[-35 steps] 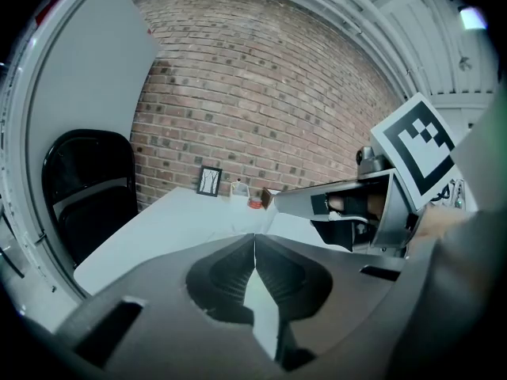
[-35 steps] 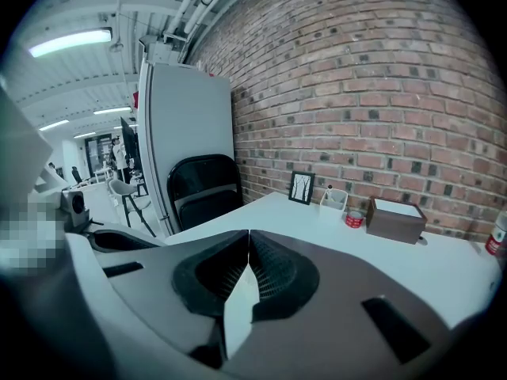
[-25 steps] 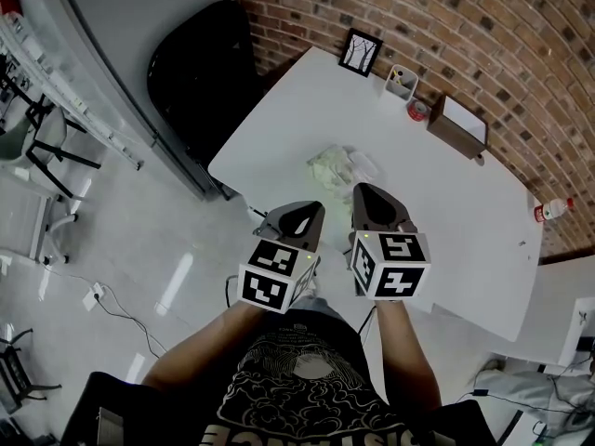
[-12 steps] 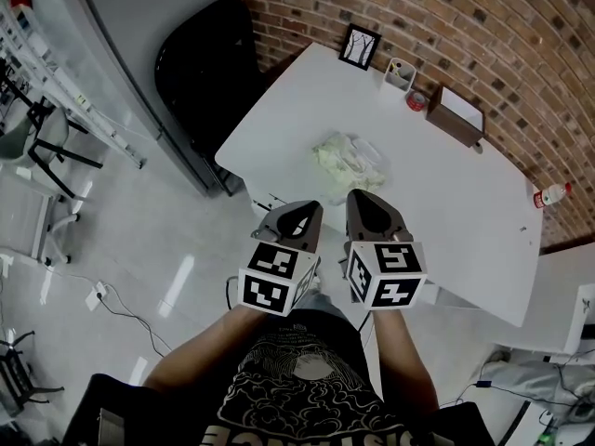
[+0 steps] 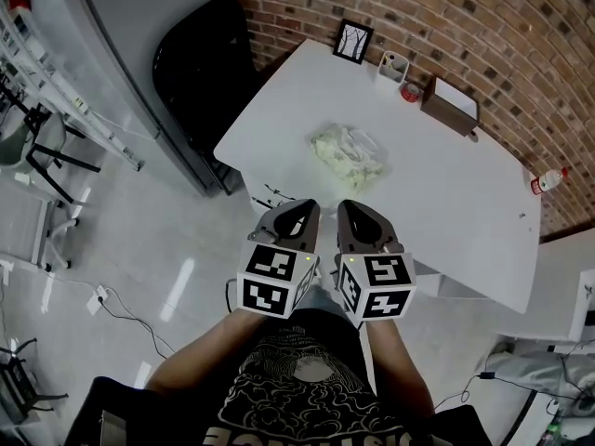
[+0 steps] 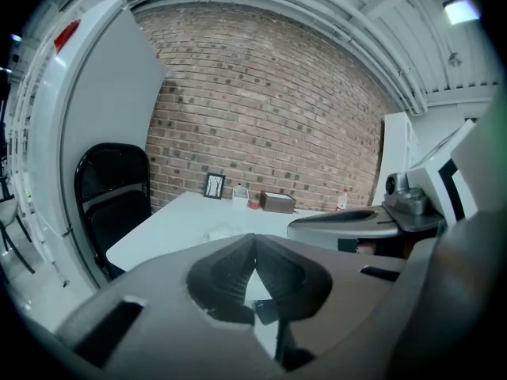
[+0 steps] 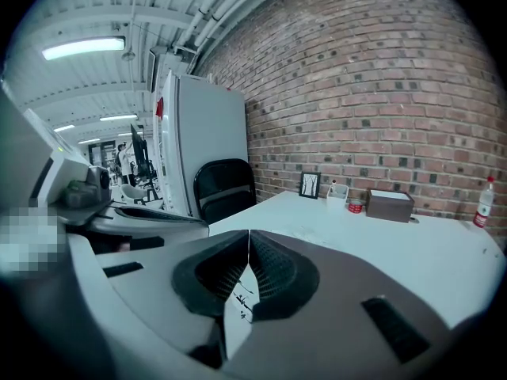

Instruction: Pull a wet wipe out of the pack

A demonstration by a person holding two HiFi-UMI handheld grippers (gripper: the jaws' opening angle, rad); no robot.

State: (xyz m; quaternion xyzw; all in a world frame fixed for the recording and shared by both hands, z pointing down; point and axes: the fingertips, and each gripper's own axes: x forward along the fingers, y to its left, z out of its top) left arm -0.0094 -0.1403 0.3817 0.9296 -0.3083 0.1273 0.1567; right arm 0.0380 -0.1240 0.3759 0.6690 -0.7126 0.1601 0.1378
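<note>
The wet wipe pack (image 5: 349, 156), pale green and crinkled, lies on the white table (image 5: 465, 212) near its front-left side. It shows faintly in the left gripper view (image 6: 224, 232). My left gripper (image 5: 300, 208) and right gripper (image 5: 356, 208) hang side by side in front of the table's near edge, short of the pack and touching nothing. In each gripper view the jaws meet with nothing between them: left gripper (image 6: 254, 238), right gripper (image 7: 249, 234). The right gripper's body (image 6: 348, 224) also shows in the left gripper view.
A black chair (image 5: 200, 72) stands at the table's left end. Along the brick wall sit a picture frame (image 5: 352, 42), a pen cup (image 5: 392, 66), a small red item (image 5: 411, 91) and a brown box (image 5: 450, 107). A bottle (image 5: 547, 181) stands at the far right.
Both grippers have stayed shut and have drawn slightly closer together and lower in the head view. The table and pack have shifted a little in that view.
</note>
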